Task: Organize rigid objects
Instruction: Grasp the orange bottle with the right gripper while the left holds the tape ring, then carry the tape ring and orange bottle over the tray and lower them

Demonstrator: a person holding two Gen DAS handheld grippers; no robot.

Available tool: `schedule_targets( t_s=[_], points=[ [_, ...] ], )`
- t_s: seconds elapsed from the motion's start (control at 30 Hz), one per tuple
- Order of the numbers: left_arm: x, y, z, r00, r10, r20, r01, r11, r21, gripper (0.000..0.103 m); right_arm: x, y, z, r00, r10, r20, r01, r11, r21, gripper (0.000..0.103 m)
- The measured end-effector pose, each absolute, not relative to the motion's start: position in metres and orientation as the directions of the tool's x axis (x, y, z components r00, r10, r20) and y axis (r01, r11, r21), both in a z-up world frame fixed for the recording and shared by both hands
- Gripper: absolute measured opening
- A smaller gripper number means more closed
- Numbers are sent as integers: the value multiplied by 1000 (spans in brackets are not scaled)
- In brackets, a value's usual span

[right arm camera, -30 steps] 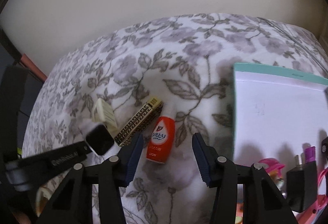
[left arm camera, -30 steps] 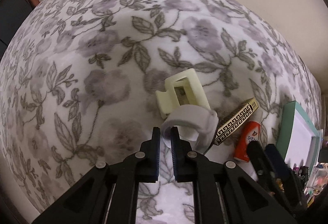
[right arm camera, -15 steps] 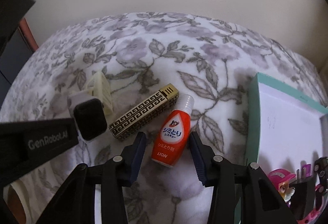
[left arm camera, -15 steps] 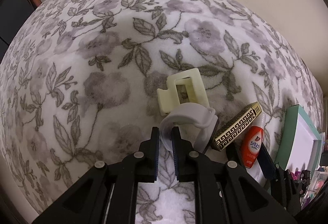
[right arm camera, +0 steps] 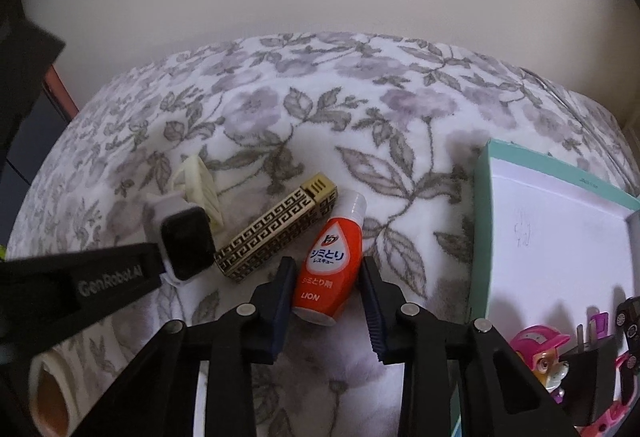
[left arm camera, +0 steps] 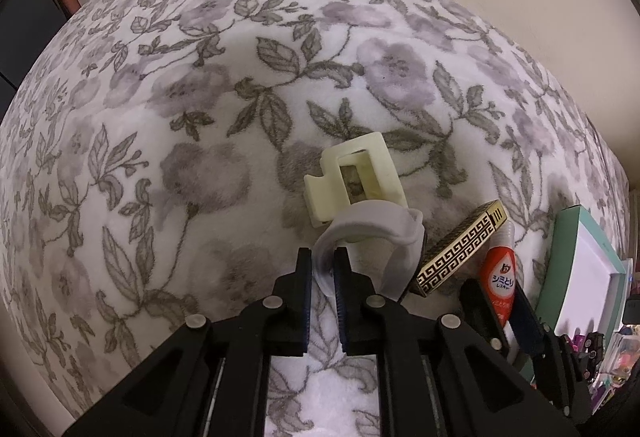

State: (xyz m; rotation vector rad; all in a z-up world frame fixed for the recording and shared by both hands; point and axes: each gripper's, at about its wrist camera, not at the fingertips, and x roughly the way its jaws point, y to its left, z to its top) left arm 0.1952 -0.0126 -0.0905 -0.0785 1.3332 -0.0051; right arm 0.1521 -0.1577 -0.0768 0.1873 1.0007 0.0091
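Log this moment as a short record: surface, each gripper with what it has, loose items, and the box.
surface: floral blanket
left gripper: shut on the white watch strap
watch face: dark, lying beside the gold patterned case
right gripper: fingers have just been closing around the red bottle; contact not clear
hair clip: cream, lying past the watch
box: teal rim, white inside, right of the bottle
toys: at the box's near corner

Red bottle [right arm camera: 331,262] flat by gold case [right arm camera: 276,227]
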Motion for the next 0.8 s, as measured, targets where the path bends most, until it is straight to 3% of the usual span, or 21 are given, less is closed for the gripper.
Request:
schedule_targets(
  t_s=[0.07, 0.8],
  points=[
    [196, -13, -86, 244, -55, -968, -43, 997, -68, 6, 151, -161, -72, 549, 98, -830, 81, 982, 169, 32],
    [196, -3, -44, 343, -78, -936, -72, 991, -109, 6, 144, -206, -50, 603, 215, -768, 126, 925, 358, 22]
  ],
)
